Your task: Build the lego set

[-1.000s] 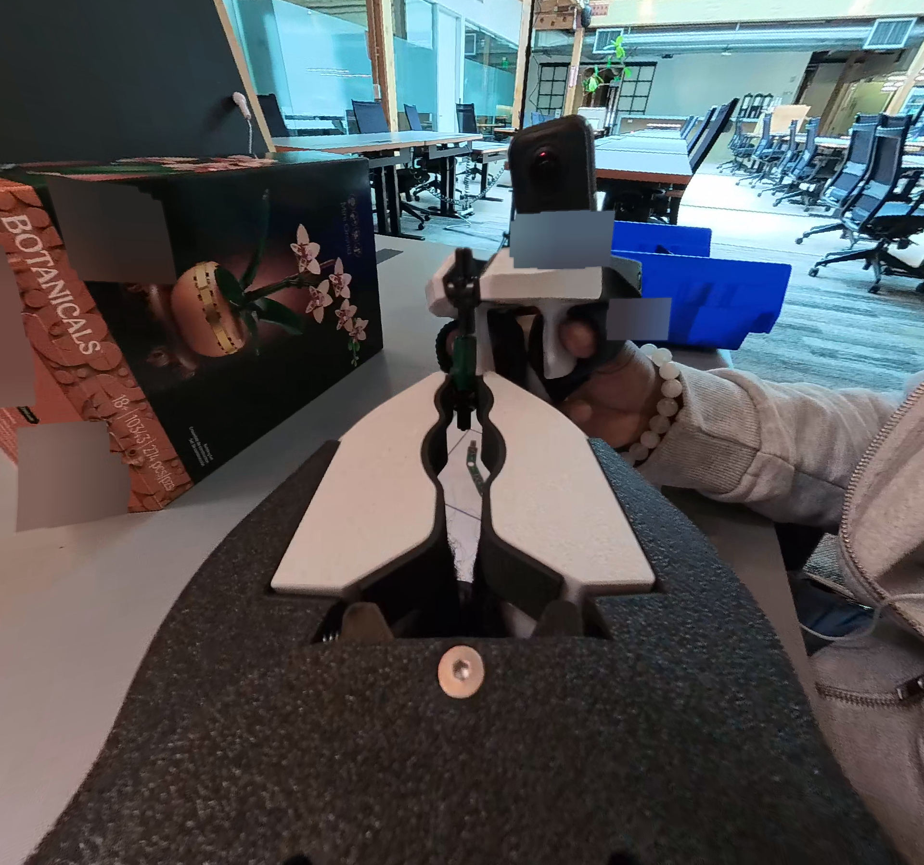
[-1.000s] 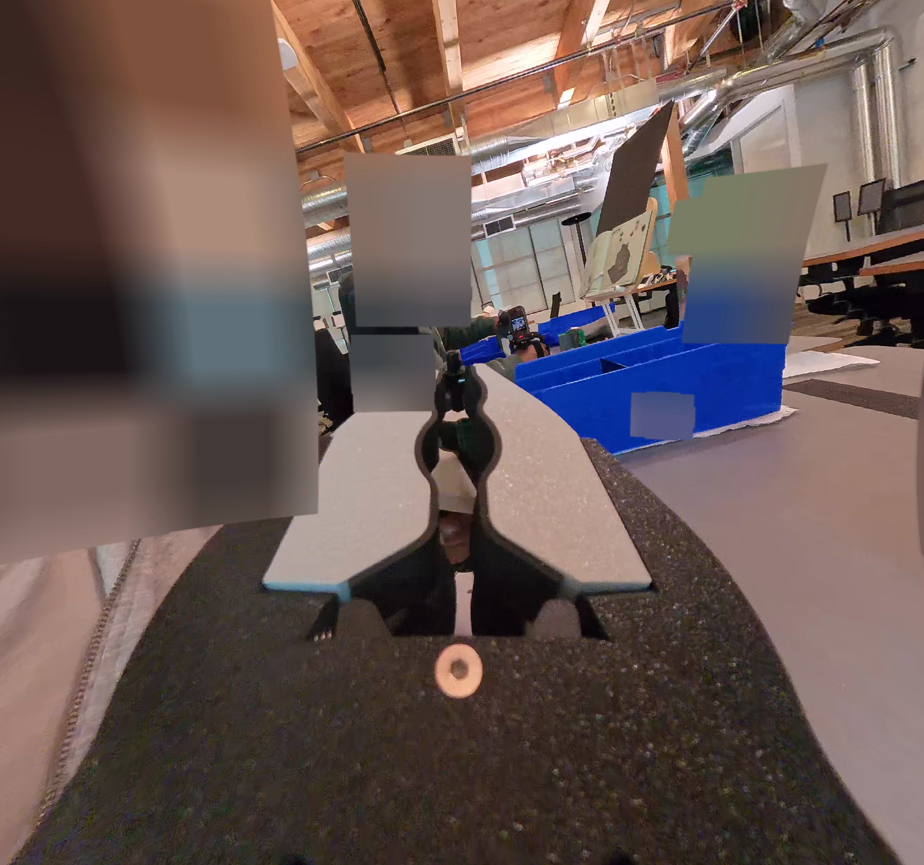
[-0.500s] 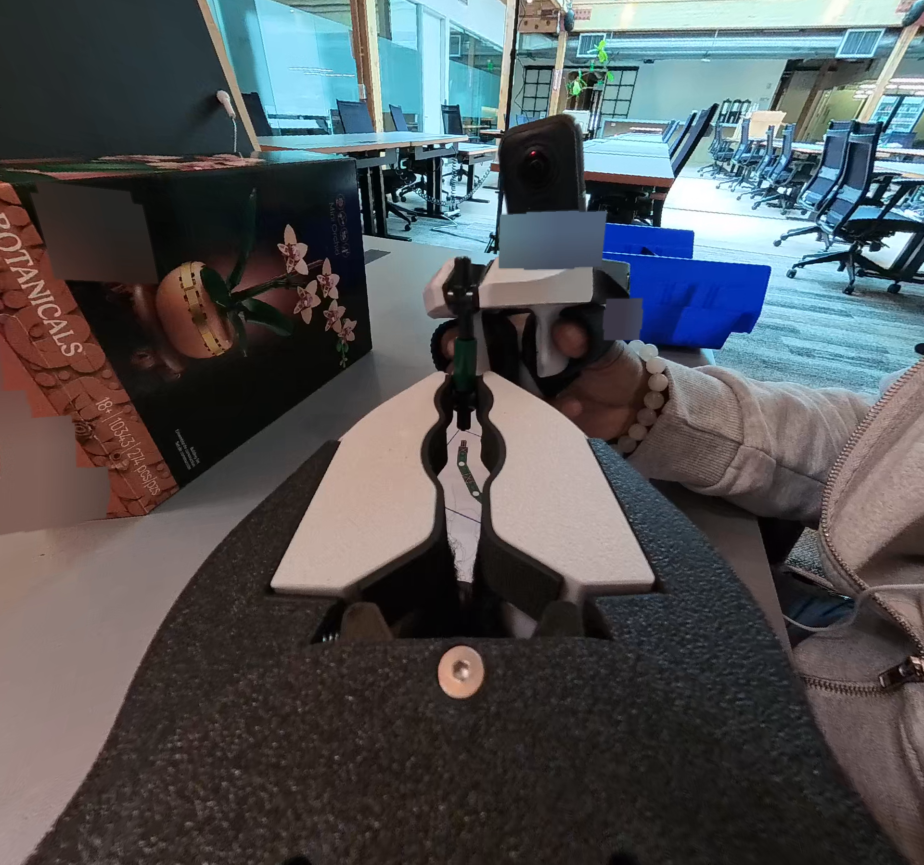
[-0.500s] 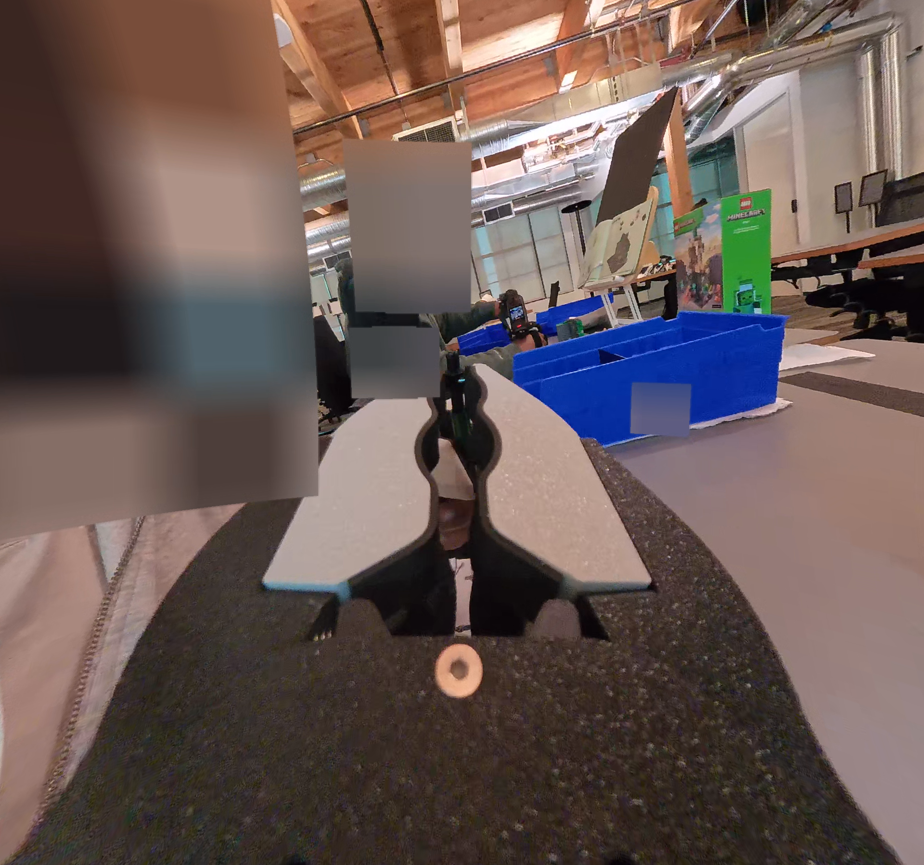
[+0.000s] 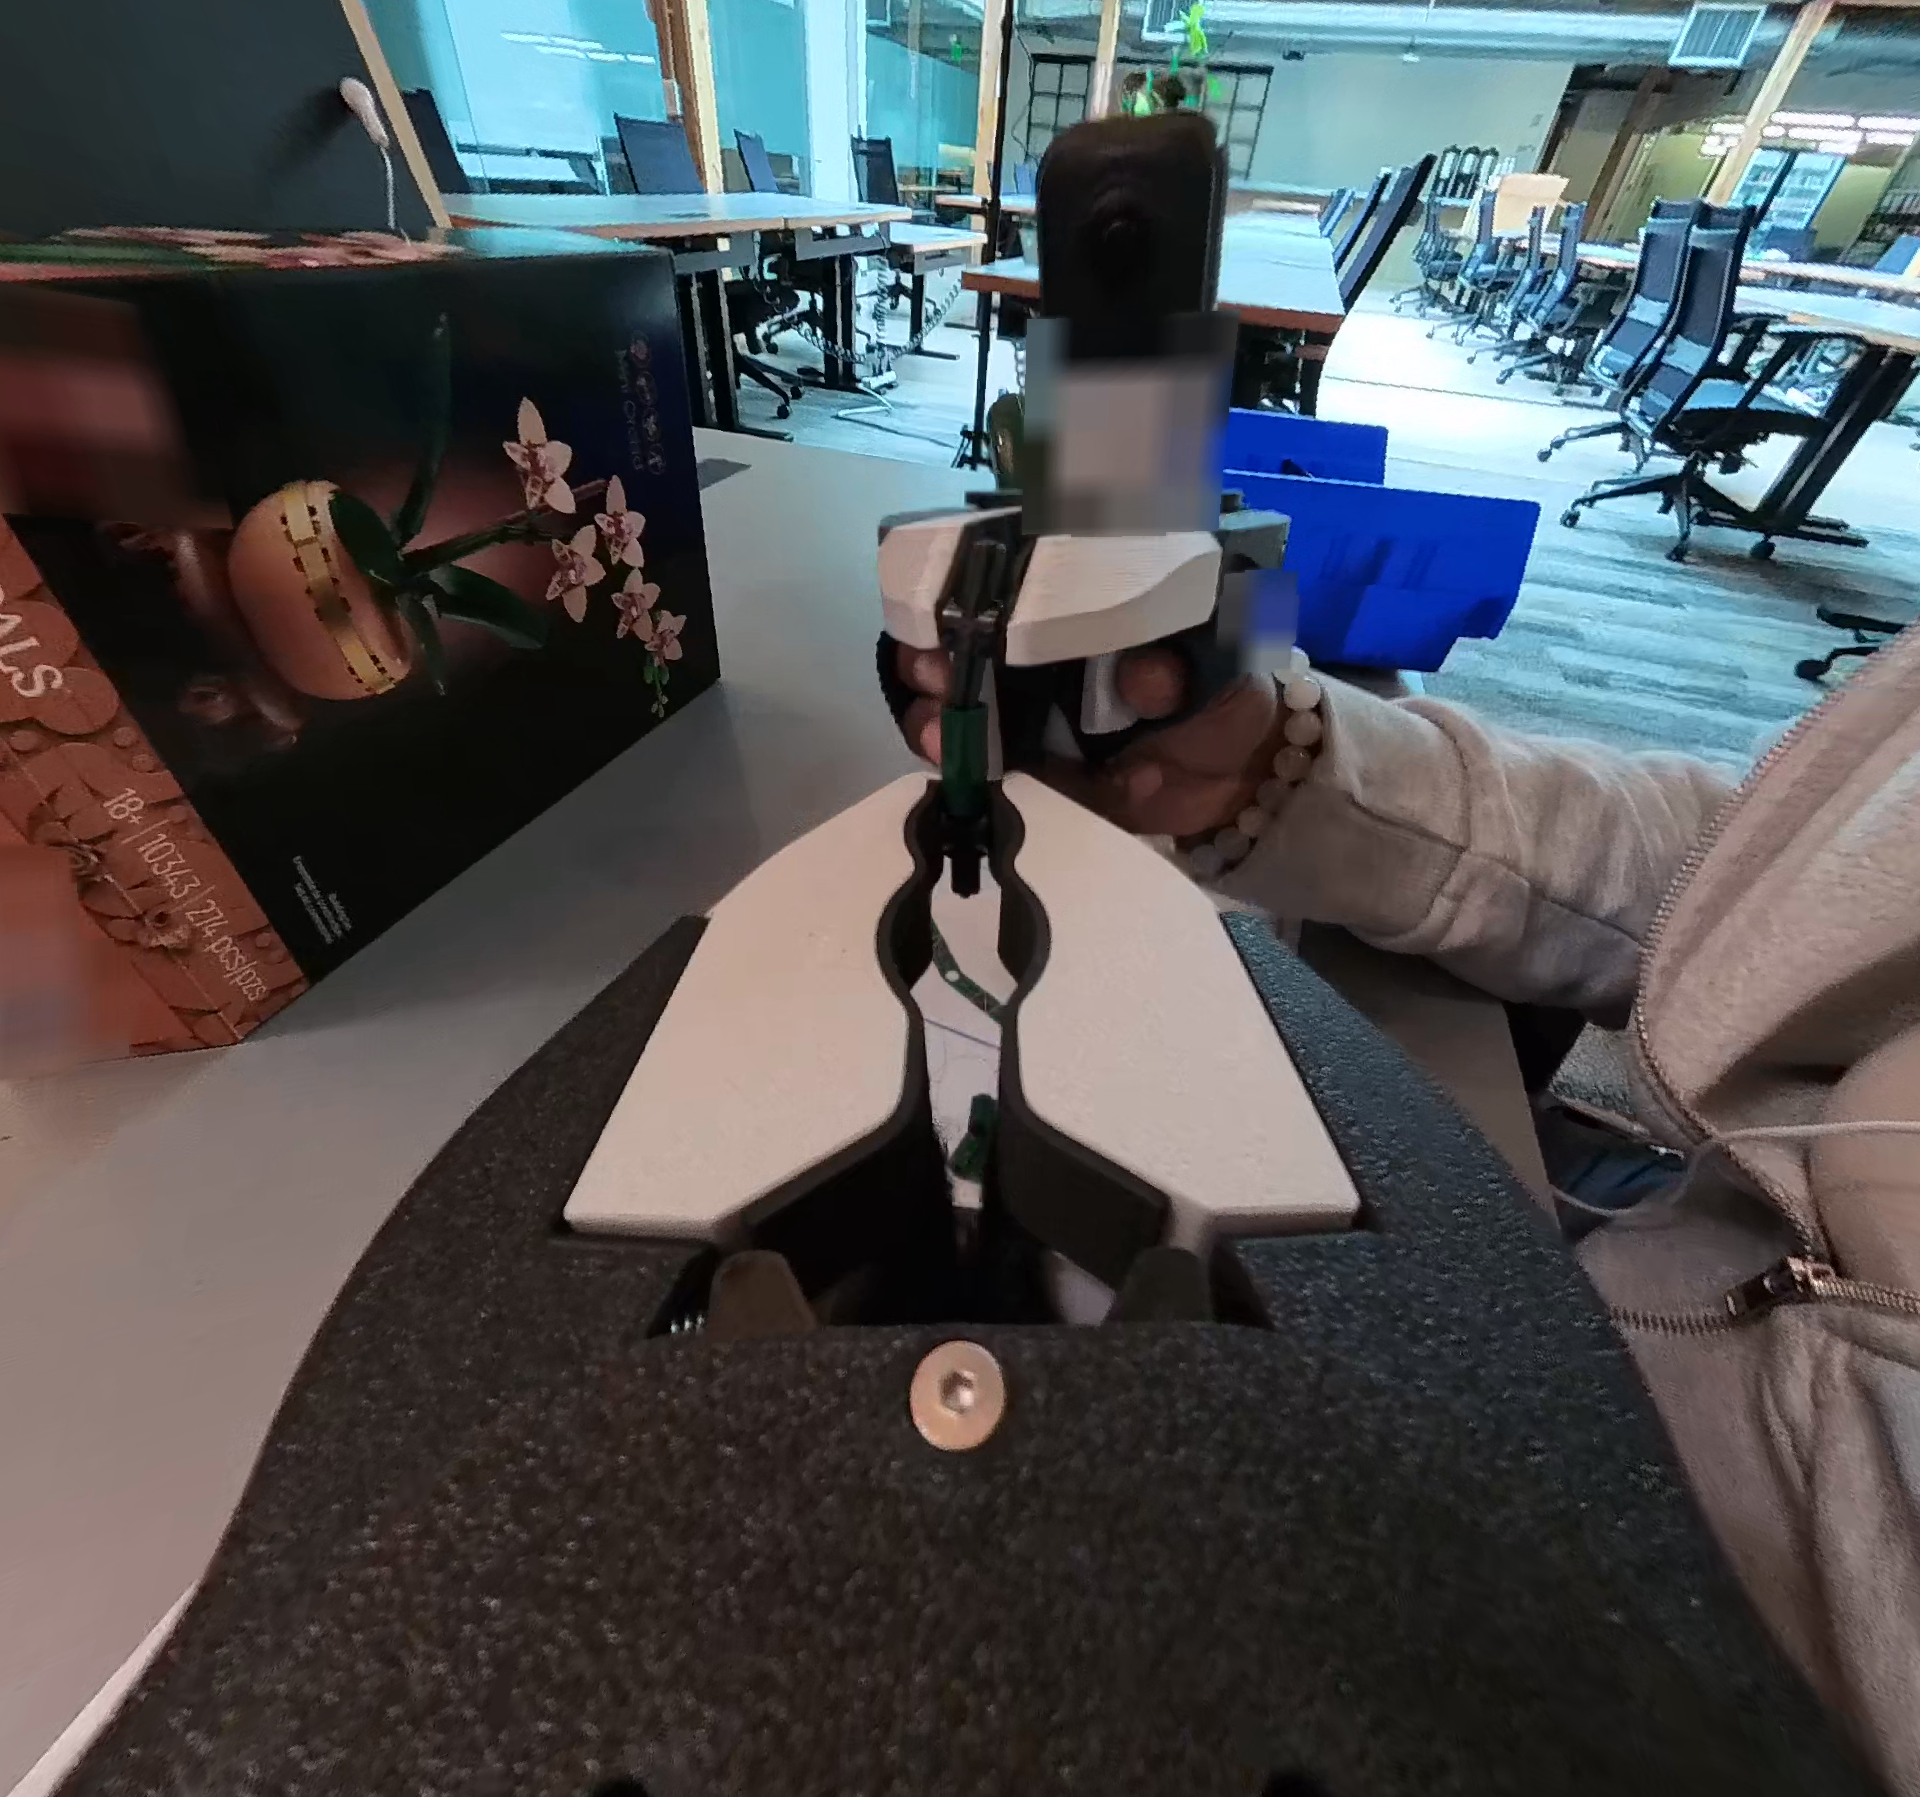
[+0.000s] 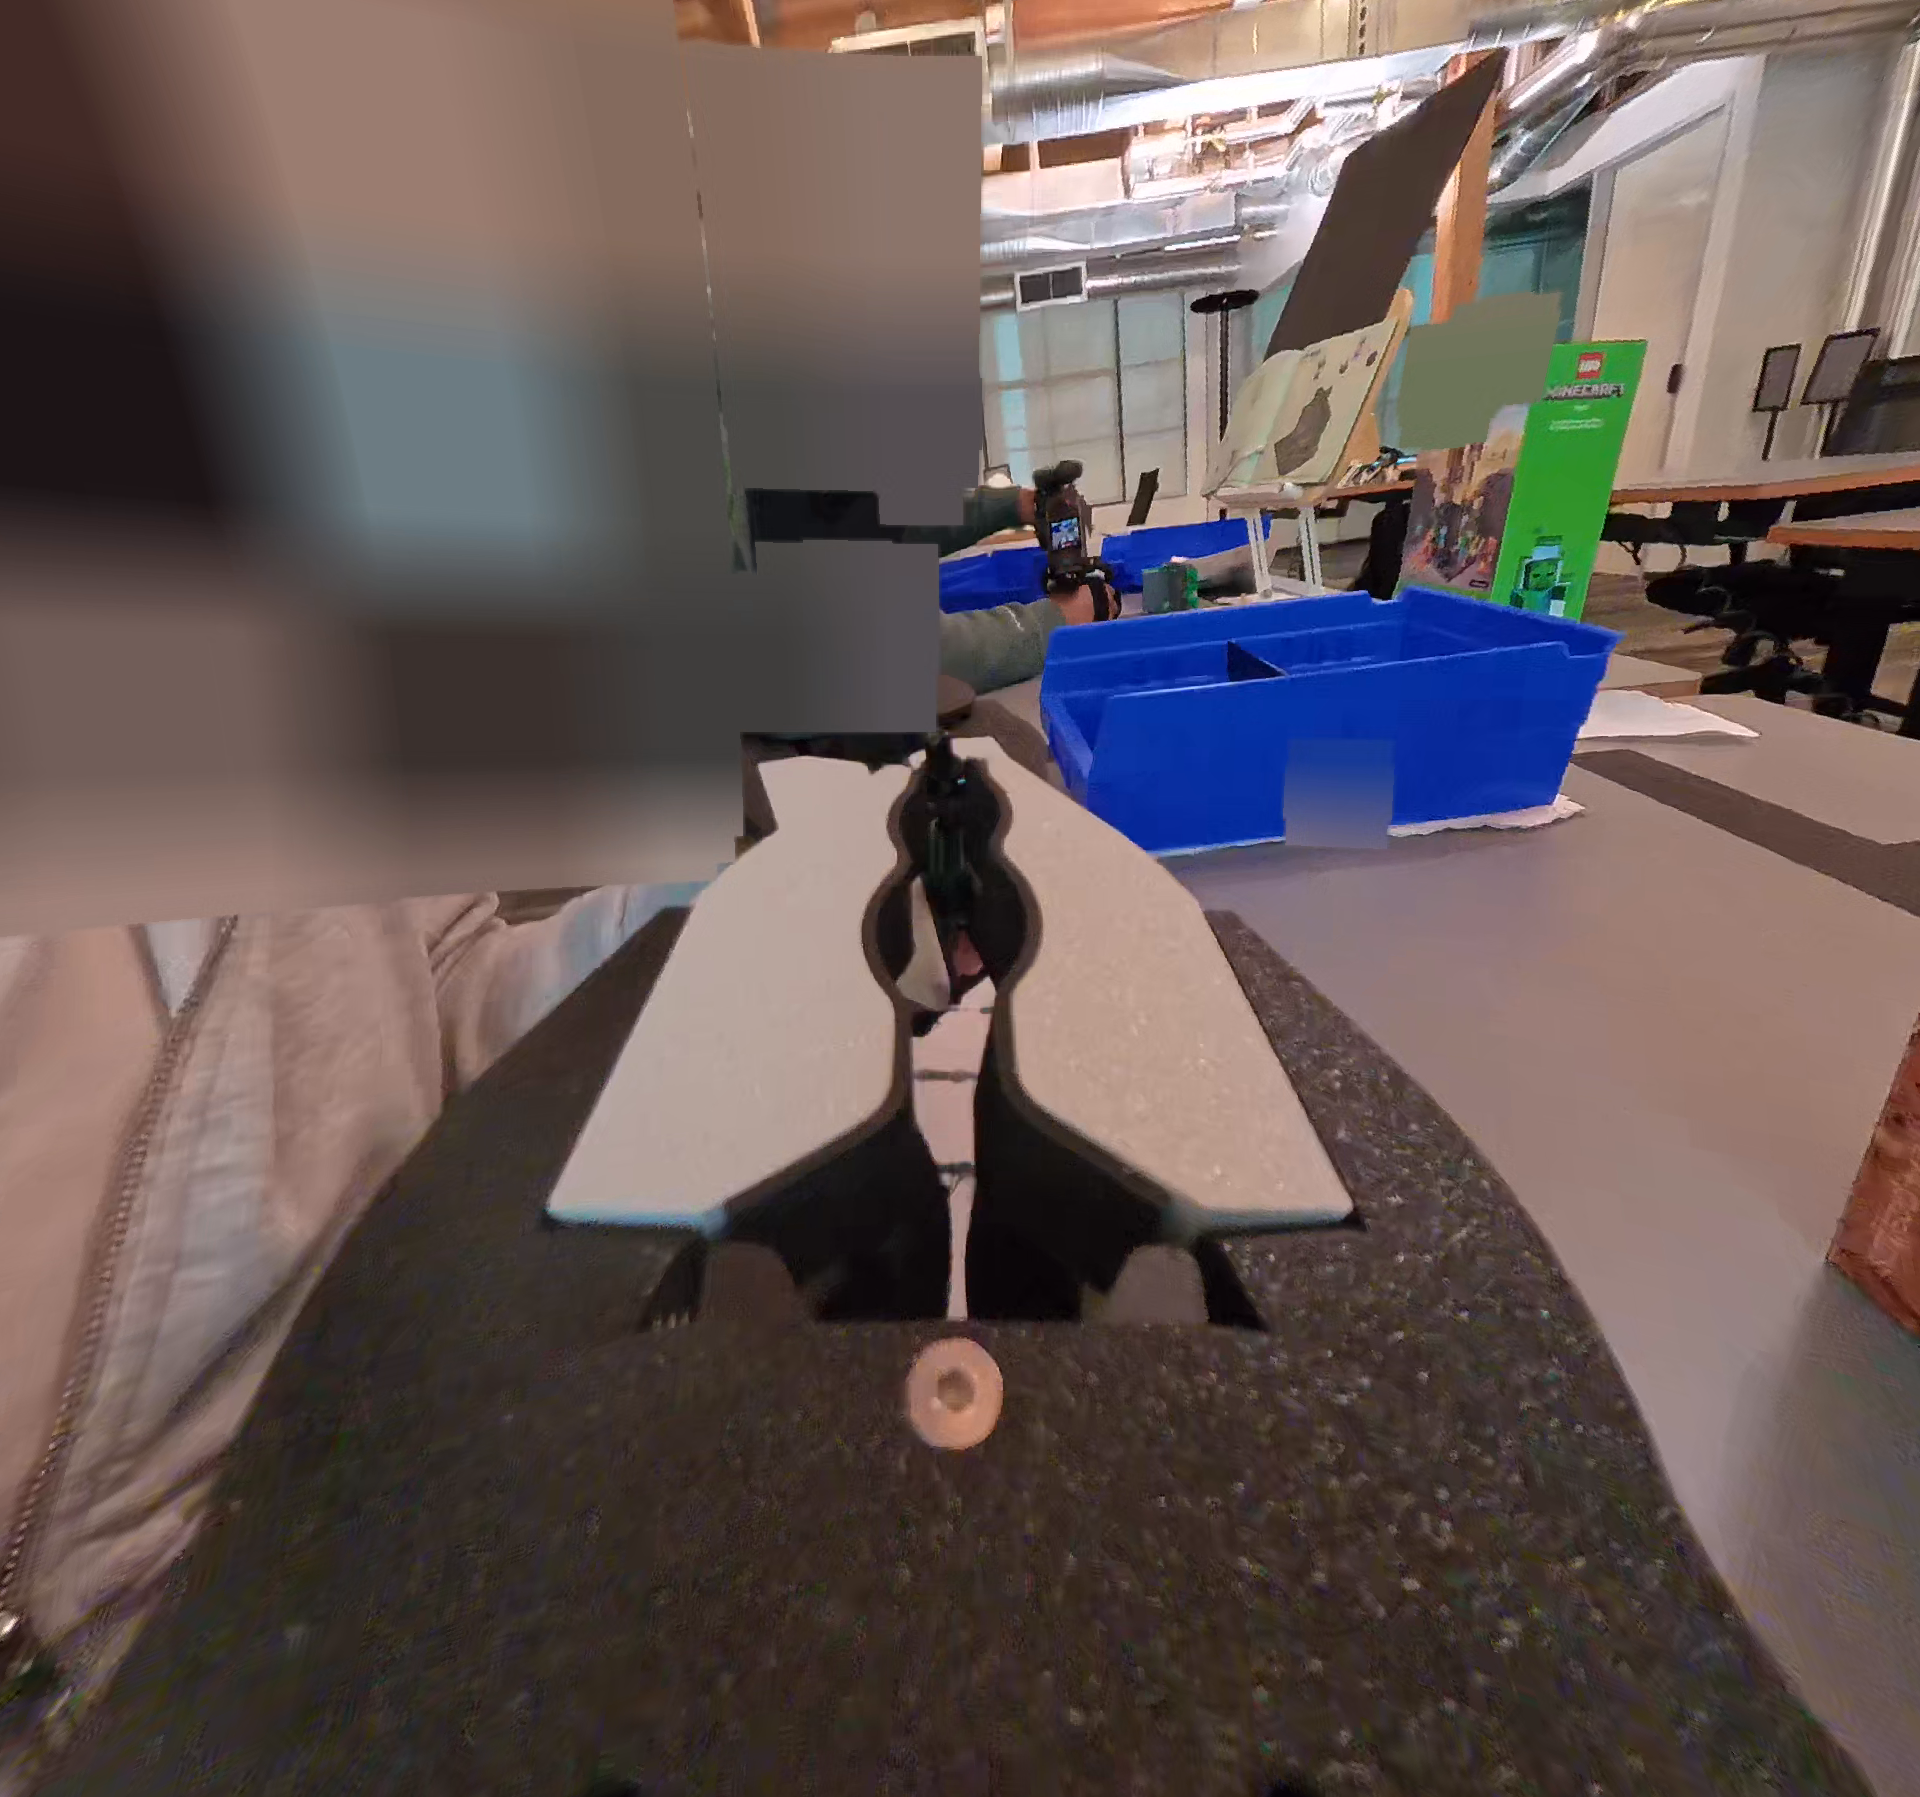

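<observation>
Both grippers have tilted since a second ago. Nearest, the left gripper (image 5: 961, 838) has its white fingers clamped on the lower end of a thin dark-green and black lego stem (image 5: 964, 719), held above the grey table (image 5: 187, 1176). The right gripper (image 5: 987, 594), just beyond, pinches its upper end. Judging by this, a stem joint is being pressed together; next comes a straight push. Only the left view shows the dark orchid-printed box (image 5: 343, 584) far left; only the right view shows the divider in the blue plastic bin (image 6: 1320, 708).
</observation>
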Demonstrator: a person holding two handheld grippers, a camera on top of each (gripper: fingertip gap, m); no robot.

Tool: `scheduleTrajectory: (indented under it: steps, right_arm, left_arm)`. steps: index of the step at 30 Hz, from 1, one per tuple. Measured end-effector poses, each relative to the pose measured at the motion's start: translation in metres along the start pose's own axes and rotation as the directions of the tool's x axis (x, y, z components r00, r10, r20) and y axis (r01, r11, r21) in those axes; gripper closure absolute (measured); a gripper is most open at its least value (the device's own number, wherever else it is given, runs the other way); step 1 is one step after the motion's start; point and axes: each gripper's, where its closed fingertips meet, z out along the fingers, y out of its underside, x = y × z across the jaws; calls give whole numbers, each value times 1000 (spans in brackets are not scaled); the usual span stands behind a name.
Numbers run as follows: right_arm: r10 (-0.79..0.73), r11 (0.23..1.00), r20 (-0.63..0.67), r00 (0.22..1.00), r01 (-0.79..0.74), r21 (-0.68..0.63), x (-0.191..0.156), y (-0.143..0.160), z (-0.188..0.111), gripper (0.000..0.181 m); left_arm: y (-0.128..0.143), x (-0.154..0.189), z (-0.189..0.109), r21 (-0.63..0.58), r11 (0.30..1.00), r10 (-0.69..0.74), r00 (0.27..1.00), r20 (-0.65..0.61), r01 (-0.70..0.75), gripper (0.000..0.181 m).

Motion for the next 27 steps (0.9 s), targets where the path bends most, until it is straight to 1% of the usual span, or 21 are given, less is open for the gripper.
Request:
scheduleTrajectory:
  steps: [4, 8, 11, 14, 18, 21, 24, 27]
  right_arm:
    - [-31, 994, 21, 999, 33, -101, -3, 9, -2, 176]
    - [-41, 981, 43, 998, 48, -188, -8, 15, -7, 175]
    - [3, 976, 66, 998, 11, -218, -11, 21, -9, 175]
    - [36, 979, 82, 996, -19, -204, -11, 21, -12, 175]
    - [28, 998, 146, 989, -20, -56, -19, 8, -11, 176]
    - [14, 997, 133, 991, -4, -75, -17, 11, -10, 175]
    - [14, 999, 135, 991, -8, -50, -17, 9, -11, 176]
    - [31, 998, 132, 991, -24, -57, -16, 12, -10, 176]
  left_arm:
    - [11, 3, 1, -82, 996, 38, 999, -17, -39, 175]
    - [17, 7, 2, -136, 987, 81, 996, -33, -84, 175]
    - [24, 10, 1, -182, 976, 112, 992, -51, -120, 175]
    - [26, 11, 2, -183, 973, 130, 990, -60, -139, 175]
    - [12, 21, 5, -86, 993, 73, 991, -116, -83, 175]
    - [14, 19, 2, -93, 992, 77, 991, -112, -88, 174]
    - [11, 20, 3, -69, 995, 65, 990, -122, -73, 175]
    - [14, 18, 3, -85, 992, 79, 991, -108, -89, 175]
